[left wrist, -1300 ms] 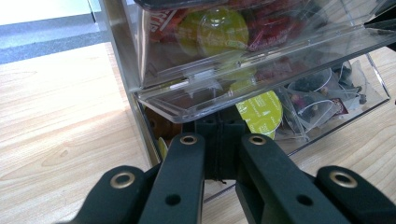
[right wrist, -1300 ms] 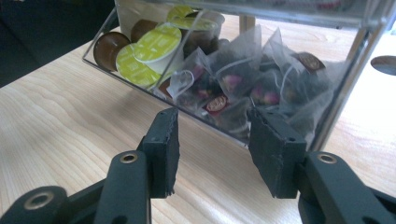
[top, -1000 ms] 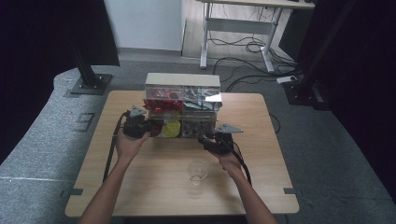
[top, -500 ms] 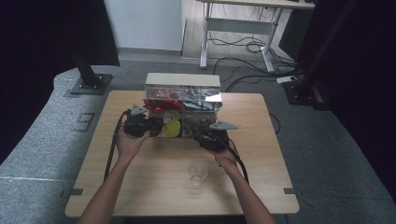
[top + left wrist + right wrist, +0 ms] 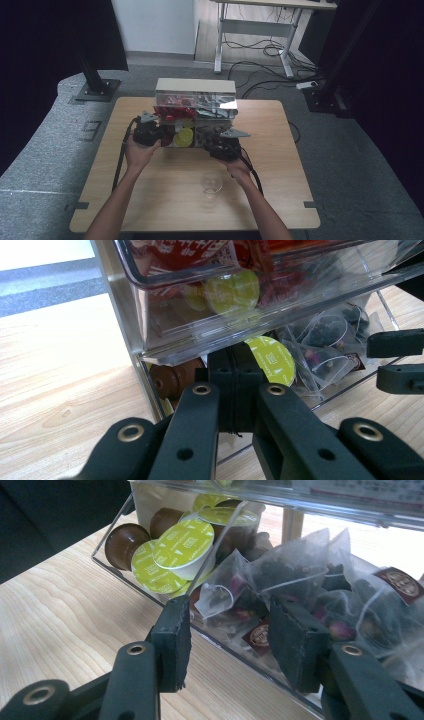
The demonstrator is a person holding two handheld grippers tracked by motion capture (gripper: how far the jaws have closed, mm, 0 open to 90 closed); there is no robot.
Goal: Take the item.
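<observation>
Drawer (image 5: 225, 630) of clear plastic, lowest tier of the clear organiser box (image 5: 196, 111), which stands at the far middle of the wooden table (image 5: 165, 200). It is pulled out toward the person and holds two lots: coffee capsules (image 5: 182, 547) with yellow-green lids on one side, mesh tea bags (image 5: 300, 575) on the other.

Right gripper (image 5: 232, 635): jaws partly open and just been opening further, one on each side of the drawer's front wall near the divider. Pads stand just off the plastic; no squeeze seen. Tea bags lie just beyond the jaws, inside the drawer. In the high view this gripper (image 5: 223, 147) sits at the box's near right corner.

Left gripper (image 5: 234, 390): jaws closed together, nothing between them. Tips sit just under the upper drawer (image 5: 260, 295), pointing into the lower drawer's opening, beside a brown capsule (image 5: 175, 377) and a green-lidded one (image 5: 270, 355). High view places it (image 5: 150, 132) at the box's near left corner.

Small clear glass (image 5: 211, 184) stands nearer the person than the box, well apart from it.
</observation>
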